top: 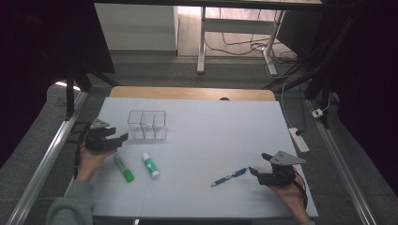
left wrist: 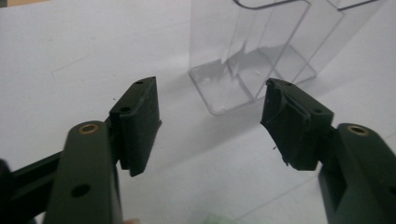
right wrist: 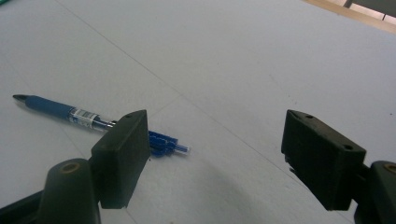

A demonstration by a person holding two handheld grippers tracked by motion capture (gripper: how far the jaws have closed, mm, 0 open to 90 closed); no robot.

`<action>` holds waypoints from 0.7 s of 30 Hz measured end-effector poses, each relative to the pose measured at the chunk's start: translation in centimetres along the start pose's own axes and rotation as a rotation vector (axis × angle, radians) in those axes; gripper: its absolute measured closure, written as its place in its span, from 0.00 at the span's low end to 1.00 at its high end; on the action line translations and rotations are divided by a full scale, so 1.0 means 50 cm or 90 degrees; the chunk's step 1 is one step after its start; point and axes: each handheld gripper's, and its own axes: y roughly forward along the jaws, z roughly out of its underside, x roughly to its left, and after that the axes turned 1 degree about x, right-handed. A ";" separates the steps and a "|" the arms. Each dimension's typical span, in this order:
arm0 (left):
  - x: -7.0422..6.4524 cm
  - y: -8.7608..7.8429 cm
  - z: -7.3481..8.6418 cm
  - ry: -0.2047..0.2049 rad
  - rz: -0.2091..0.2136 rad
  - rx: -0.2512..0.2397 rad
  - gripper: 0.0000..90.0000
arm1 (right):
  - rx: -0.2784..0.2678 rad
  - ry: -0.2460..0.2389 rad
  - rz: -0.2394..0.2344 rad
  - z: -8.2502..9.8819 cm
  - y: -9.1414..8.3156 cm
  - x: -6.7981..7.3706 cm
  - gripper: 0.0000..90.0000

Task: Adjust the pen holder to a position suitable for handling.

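Observation:
A clear plastic organiser [top: 147, 125] with compartments stands at the back left of the white tabletop [top: 216, 126]. My left gripper [top: 117, 134] hovers just left of it, open, with nothing between its jaws. In the left gripper view the organiser [left wrist: 261, 60] stands a little past the left gripper [left wrist: 210, 93]. A green marker [top: 124, 168] and a white glue stick with a green label [top: 150, 165] lie in front of the organiser. A blue pen [top: 229, 177] lies at the front right. My right gripper [top: 259, 164] is open just right of the pen [right wrist: 60, 109], its jaws [right wrist: 217, 121] apart over bare table.
A wooden table edge [top: 187, 93] shows behind the white top. A power strip [top: 299, 139] lies on the floor at the right. Metal rails run along both sides, and desk legs and cables stand beyond the table.

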 end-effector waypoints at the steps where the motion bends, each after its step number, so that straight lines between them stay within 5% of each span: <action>1: 0.002 0.003 -0.002 0.000 -0.001 0.002 0.42 | 0.000 0.000 0.000 0.000 0.000 0.000 0.26; 13: 0.026 0.042 -0.019 -0.003 -0.007 0.021 0.67 | 0.004 -0.006 0.006 -0.001 0.001 0.002 0.26; 21: 0.030 0.064 -0.025 0.009 0.000 0.043 0.99 | 0.006 -0.005 0.008 -0.001 0.001 0.001 0.26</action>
